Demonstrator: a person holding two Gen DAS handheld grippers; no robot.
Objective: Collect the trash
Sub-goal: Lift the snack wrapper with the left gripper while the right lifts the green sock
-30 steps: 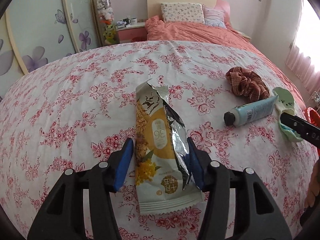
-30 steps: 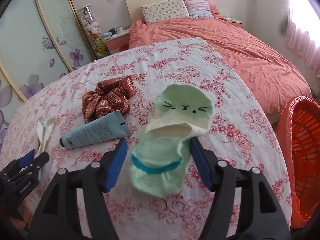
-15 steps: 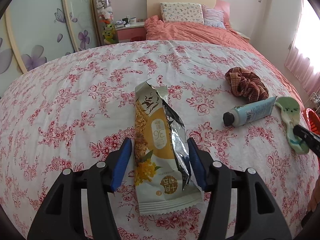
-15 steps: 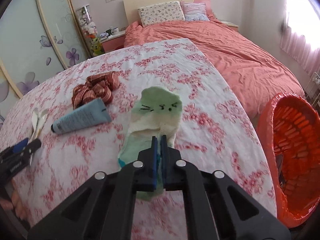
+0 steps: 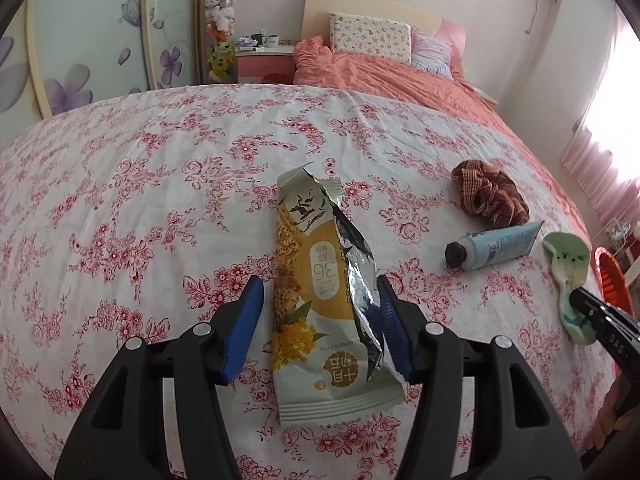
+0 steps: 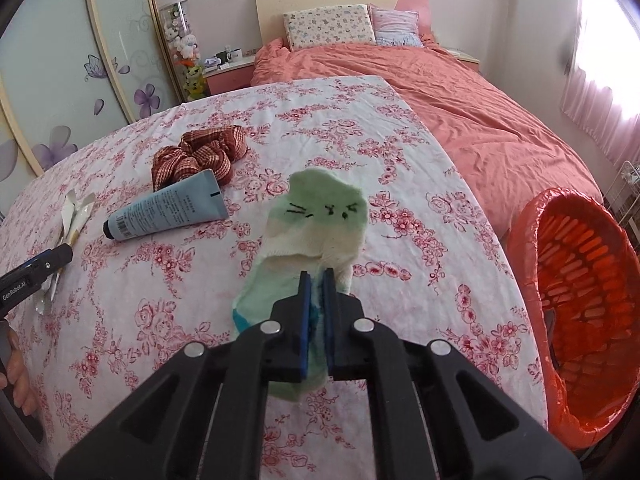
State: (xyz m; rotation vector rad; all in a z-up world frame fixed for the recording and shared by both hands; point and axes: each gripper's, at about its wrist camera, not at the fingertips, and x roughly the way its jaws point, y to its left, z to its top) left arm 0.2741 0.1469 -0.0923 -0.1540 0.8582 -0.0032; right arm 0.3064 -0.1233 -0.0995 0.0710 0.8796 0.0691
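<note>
A torn yellow and silver snack wrapper [image 5: 324, 292] lies on the floral bedspread, between the open fingers of my left gripper [image 5: 318, 312]; it also shows at the left of the right wrist view [image 6: 74, 220]. My right gripper [image 6: 316, 280] is shut on a pale green cat-face sock [image 6: 316, 220], pinching its cuff end. The sock also shows at the right of the left wrist view [image 5: 568, 256], with the right gripper's tip [image 5: 580, 300] on it. An orange bin [image 6: 580, 304] with a red liner stands at the right of the bed.
A blue tube [image 6: 168, 210] with a black cap and a red plaid scrunchie [image 6: 196, 156] lie between the wrapper and the sock. The bedspread's right edge [image 6: 500, 248] borders the bin. A coral bed [image 6: 440, 92] lies behind.
My right gripper closed on the sock's cuff and lifted it slightly. The left gripper stayed open around the wrapper, almost still.
</note>
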